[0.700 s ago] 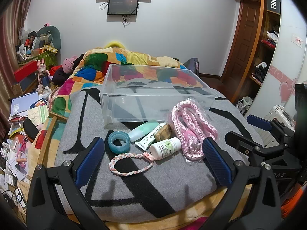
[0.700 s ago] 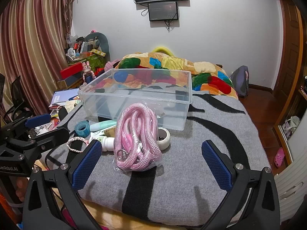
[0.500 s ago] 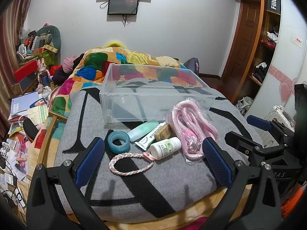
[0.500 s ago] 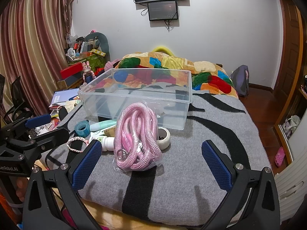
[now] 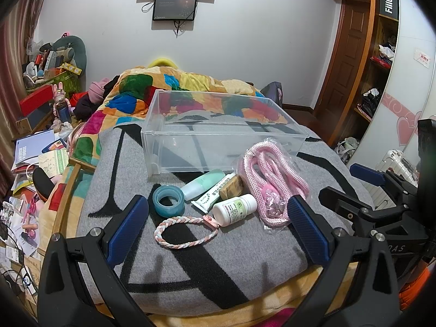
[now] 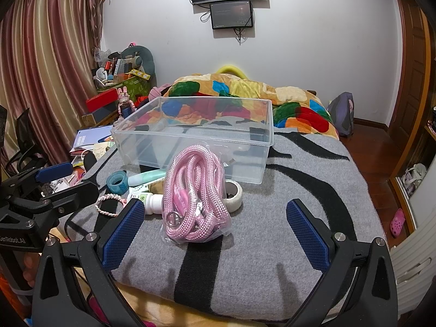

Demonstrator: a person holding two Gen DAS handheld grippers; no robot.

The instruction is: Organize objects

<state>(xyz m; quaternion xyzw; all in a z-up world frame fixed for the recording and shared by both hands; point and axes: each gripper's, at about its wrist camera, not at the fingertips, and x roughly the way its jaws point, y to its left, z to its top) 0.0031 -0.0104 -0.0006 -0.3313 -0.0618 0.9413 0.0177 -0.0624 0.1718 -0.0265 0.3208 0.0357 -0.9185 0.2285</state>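
Observation:
An empty clear plastic bin (image 5: 218, 133) (image 6: 196, 139) stands on the grey blanket. In front of it lie a bagged pink rope (image 5: 269, 179) (image 6: 193, 199), a white pill bottle (image 5: 234, 209), a blue tape roll (image 5: 168, 200), a mint bottle (image 5: 203, 184), a white tube (image 5: 215, 193), a brown block (image 5: 233, 186), a braided pink loop (image 5: 182, 230) and a clear tape roll (image 6: 233, 192). My left gripper (image 5: 215, 226) is open and empty, just short of the loop and pill bottle. My right gripper (image 6: 215, 229) is open and empty, near the pink rope.
A colourful quilt (image 5: 169, 92) lies behind the bin. Cluttered floor and boxes (image 5: 35, 147) are at the left of the bed. A wardrobe (image 5: 381, 54) and door stand at the right. The blanket's front edge (image 6: 218, 299) is close below both grippers.

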